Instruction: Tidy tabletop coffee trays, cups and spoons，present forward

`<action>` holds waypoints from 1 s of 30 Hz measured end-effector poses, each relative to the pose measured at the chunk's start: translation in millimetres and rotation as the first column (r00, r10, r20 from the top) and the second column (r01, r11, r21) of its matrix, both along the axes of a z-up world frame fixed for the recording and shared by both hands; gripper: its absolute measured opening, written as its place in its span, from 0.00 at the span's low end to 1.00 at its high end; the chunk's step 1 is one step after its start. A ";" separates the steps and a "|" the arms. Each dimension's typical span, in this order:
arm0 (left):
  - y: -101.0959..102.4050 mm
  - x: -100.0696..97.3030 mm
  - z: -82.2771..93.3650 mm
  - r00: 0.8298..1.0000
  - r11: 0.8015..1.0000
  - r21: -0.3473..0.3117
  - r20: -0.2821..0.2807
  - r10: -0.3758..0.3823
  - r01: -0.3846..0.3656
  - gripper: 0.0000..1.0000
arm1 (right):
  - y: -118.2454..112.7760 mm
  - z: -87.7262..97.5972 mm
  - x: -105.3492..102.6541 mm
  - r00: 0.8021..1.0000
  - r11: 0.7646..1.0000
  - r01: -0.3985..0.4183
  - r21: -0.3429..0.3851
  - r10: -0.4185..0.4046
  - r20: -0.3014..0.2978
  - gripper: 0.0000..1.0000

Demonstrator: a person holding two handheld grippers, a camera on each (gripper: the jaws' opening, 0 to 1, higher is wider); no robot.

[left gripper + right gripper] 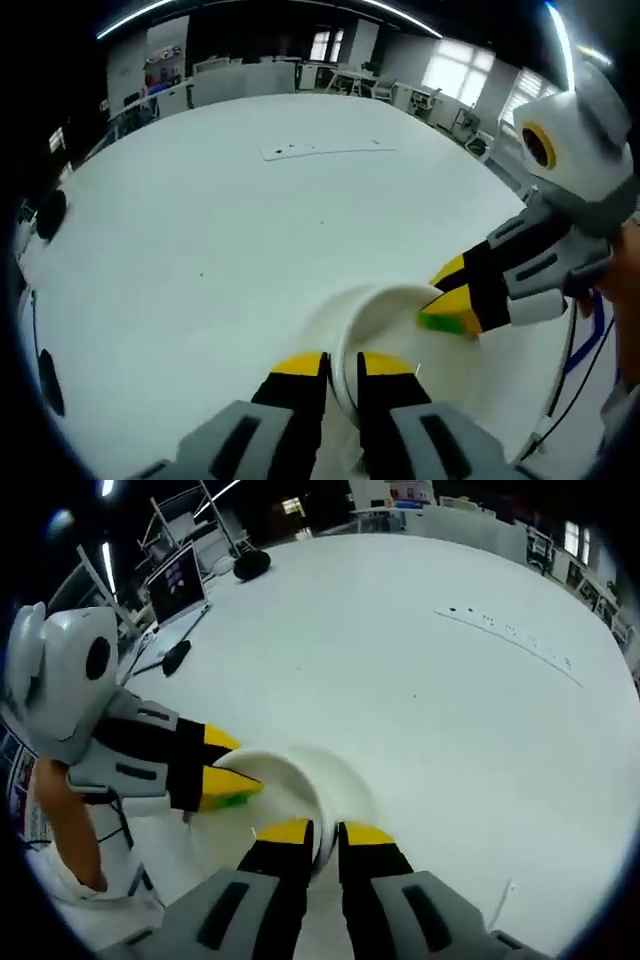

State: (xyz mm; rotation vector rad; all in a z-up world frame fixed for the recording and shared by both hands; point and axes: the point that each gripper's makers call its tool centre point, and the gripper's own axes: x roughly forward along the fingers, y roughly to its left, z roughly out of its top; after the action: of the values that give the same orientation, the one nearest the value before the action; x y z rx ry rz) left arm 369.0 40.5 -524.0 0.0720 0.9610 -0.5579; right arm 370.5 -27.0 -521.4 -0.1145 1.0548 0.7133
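A white cup (392, 318) sits low on the white table (250, 250). My left gripper (343, 366) rises from the bottom of the left gripper view, its yellow-tipped jaws close together with the cup's near rim pinched between them. My right gripper (447, 298) comes in from the right and clamps the cup's far rim, a green pad showing at its tip. In the right gripper view the same cup (275, 780) is held at its near rim by the right gripper (326, 833) and at its left rim by the left gripper (228, 768). The cup's base is hidden.
A thin strip with black marks (325, 150) (510, 635) lies further out on the table. A black round object (250, 565), a monitor (180, 580) and a small black device (177, 657) stand by the far-left edge. Cables (572, 350) hang off the near edge, where a person's hand (70, 825) shows.
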 end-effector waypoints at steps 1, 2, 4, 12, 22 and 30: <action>0.1 0.4 1.3 1.000 1.000 0.004 0.015 -0.007 0.007 0.14 | 0.8 2.2 -0.3 1.000 1.000 0.003 0.020 -0.003 0.004 0.12; 0.3 0.7 2.1 1.000 1.000 0.004 0.023 -0.009 0.008 0.14 | 1.8 4.8 -0.3 1.000 0.999 0.010 0.040 -0.010 0.009 0.12; 0.8 3.3 5.9 0.998 1.000 0.001 0.061 -0.025 0.025 0.13 | 1.9 10.3 -2.3 1.000 0.998 0.006 0.063 -0.007 0.023 0.12; -0.1 11.4 31.3 0.972 0.996 -0.052 0.227 -0.062 0.075 0.12 | 4.0 43.7 10.9 0.942 0.993 -0.083 0.078 0.053 0.330 0.17; 11.8 8.9 81.3 0.865 0.989 -0.121 0.502 -0.008 0.080 0.14 | -7.3 106.2 2.2 0.794 0.972 -0.107 0.210 -0.044 0.606 0.19; 37.3 10.8 119.9 0.778 0.983 -0.168 0.626 0.054 0.067 0.15 | -29.7 135.7 1.6 0.696 0.961 -0.074 0.266 -0.141 0.704 0.24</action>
State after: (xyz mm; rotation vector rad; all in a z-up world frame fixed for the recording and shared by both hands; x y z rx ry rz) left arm 379.8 77.8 -404.1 0.0907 0.2461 -0.5726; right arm 372.1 -56.7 -385.8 -0.1193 0.1854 0.6856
